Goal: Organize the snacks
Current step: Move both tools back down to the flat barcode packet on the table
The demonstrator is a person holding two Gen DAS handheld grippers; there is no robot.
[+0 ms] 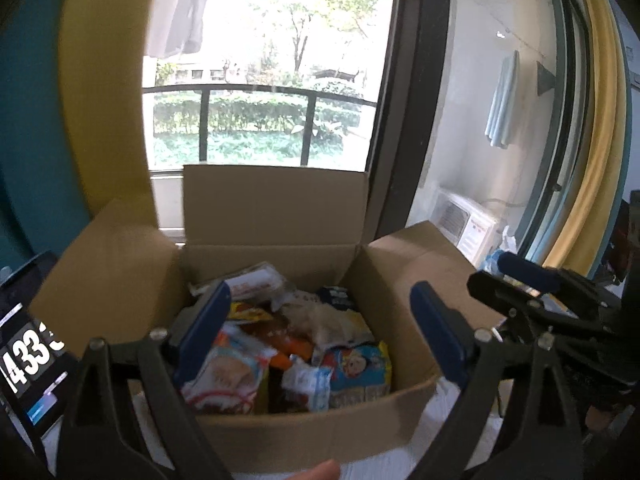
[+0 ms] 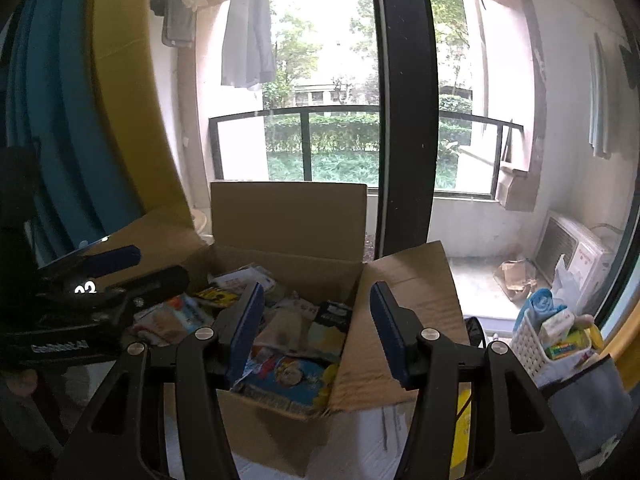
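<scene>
An open cardboard box (image 1: 280, 428) stands in front of me with its flaps up, and it shows in the right wrist view (image 2: 288, 216) too. It is full of mixed snack packets (image 1: 296, 344), among them a blue and yellow cartoon packet (image 2: 288, 376). My left gripper (image 1: 320, 320) is open and empty, held over the near edge of the box. My right gripper (image 2: 318, 328) is open and empty above the box's right side. The right gripper also shows at the right of the left wrist view (image 1: 532, 280), and the left gripper at the left of the right wrist view (image 2: 112, 276).
A white slotted basket (image 2: 528, 344) with small packets stands to the right of the box. A phone with a lit screen (image 1: 28, 356) is at the far left. A large window with a black frame (image 2: 404, 120) is behind the box. White cloth (image 1: 400, 456) lies under the box.
</scene>
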